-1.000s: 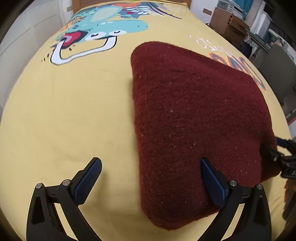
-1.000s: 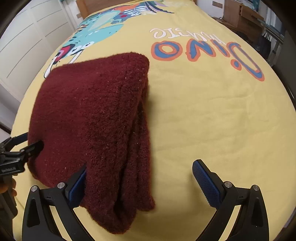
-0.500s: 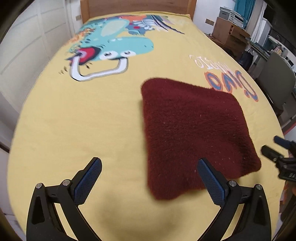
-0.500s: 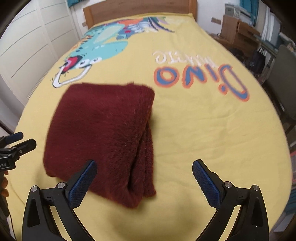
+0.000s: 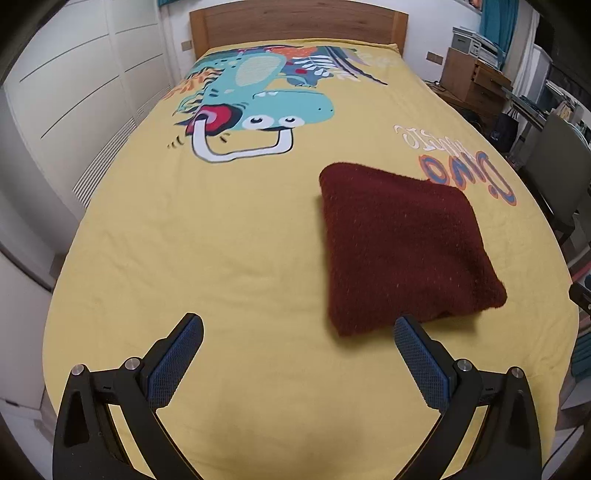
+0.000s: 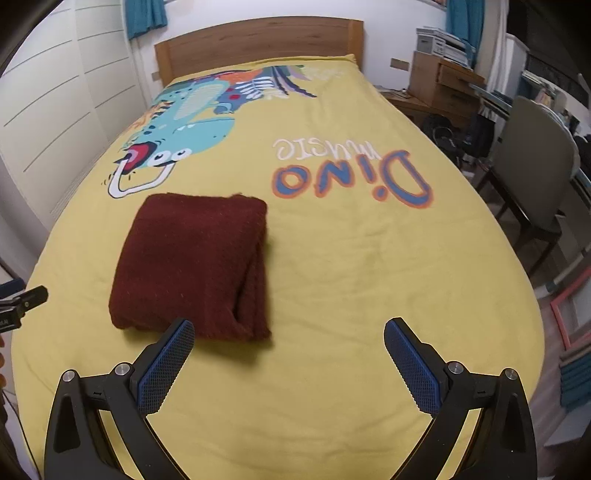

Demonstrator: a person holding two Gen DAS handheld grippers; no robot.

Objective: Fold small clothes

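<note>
A dark red fuzzy garment (image 5: 402, 247) lies folded into a thick square on the yellow bed cover (image 5: 229, 236). It also shows in the right wrist view (image 6: 195, 262), with its layered fold edge on the right side. My left gripper (image 5: 295, 354) is open and empty, held above the cover, near and left of the garment. My right gripper (image 6: 288, 354) is open and empty, near and right of the garment's front corner. Neither touches it.
The cover carries a dinosaur print (image 5: 255, 110) and "Dino music" lettering (image 6: 351, 173). A wooden headboard (image 5: 295, 26) stands at the far end. White wardrobe doors (image 5: 74, 92) line the left. A wooden cabinet (image 6: 439, 88) and a grey chair (image 6: 532, 166) stand right.
Both grippers have pulled back and up from the folded garment, which now looks smaller and lies free on the cover. Both stayed open.
</note>
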